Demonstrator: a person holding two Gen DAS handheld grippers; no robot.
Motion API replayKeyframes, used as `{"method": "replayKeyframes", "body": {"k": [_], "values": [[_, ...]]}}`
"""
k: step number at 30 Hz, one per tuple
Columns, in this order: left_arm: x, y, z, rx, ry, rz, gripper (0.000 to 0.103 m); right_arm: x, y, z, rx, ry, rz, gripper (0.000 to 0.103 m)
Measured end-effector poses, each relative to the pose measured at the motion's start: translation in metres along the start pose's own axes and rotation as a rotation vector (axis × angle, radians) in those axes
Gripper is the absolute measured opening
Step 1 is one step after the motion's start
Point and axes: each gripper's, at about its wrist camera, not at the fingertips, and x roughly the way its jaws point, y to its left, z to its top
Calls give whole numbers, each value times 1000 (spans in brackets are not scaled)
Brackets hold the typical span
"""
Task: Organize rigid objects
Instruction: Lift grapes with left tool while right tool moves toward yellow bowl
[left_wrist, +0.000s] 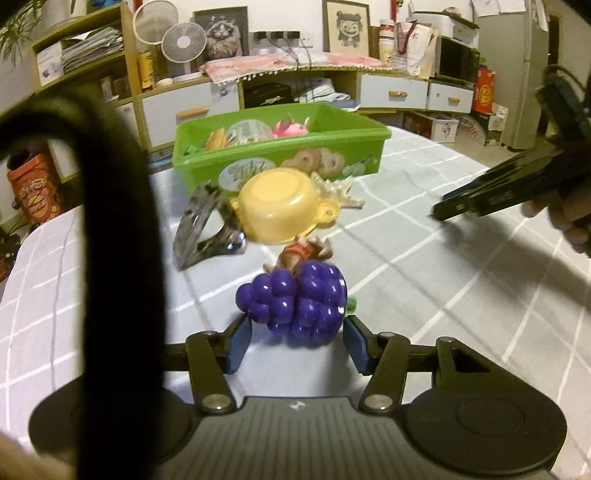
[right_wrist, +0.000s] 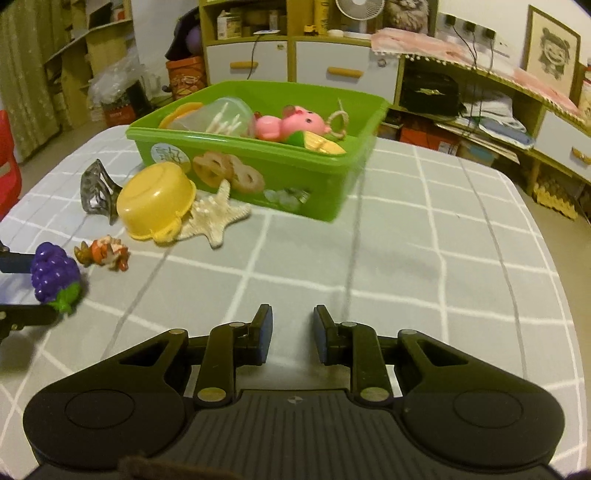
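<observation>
Cluttered room with shelves, drawers and fans; grey checked cloth (right_wrist: 406, 236) covered the table. Green bin (right_wrist: 258, 173) sat mid-table holding a pink pig (right_wrist: 291, 123) and other toys. Beside it lay a yellow bowl (right_wrist: 155, 201) upside down, starfish (right_wrist: 214, 218), metal clip (right_wrist: 96, 192) and small figurine (right_wrist: 105, 253). Left gripper (left_wrist: 297, 341) angled down, pads clamped on purple grapes (left_wrist: 295, 301) near the cloth. Right gripper (right_wrist: 292, 332) angled down over bare cloth, fully closed, empty. A dark strap blocked the left view's left side.
</observation>
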Motion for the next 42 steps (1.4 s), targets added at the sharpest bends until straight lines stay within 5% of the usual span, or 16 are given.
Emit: {"method": "replayKeyframes", "body": {"k": [2, 6, 11, 23, 28, 37, 42], "values": [[0, 3, -4, -11, 1, 0, 27, -3, -5, -5, 10, -7, 12, 36], [-1, 5, -8, -16, -13, -11, 37, -7, -7, -17, -13, -13, 12, 75], [4, 5, -7, -27, -20, 14, 58, -7, -3, -21, -33, -35, 0, 80], [21, 20, 9, -184, -21, 4, 63, 24, 34, 5, -65, -85, 22, 85], [23, 25, 15, -220, -20, 10, 39, 40, 48, 20, -72, -101, 19, 85], [26, 30, 16, -229, -20, 2, 38, 61, 66, 40, -67, -116, 21, 85], [25, 33, 14, -213, -25, 0, 38, 62, 77, 46, -92, -117, 25, 71]]}}
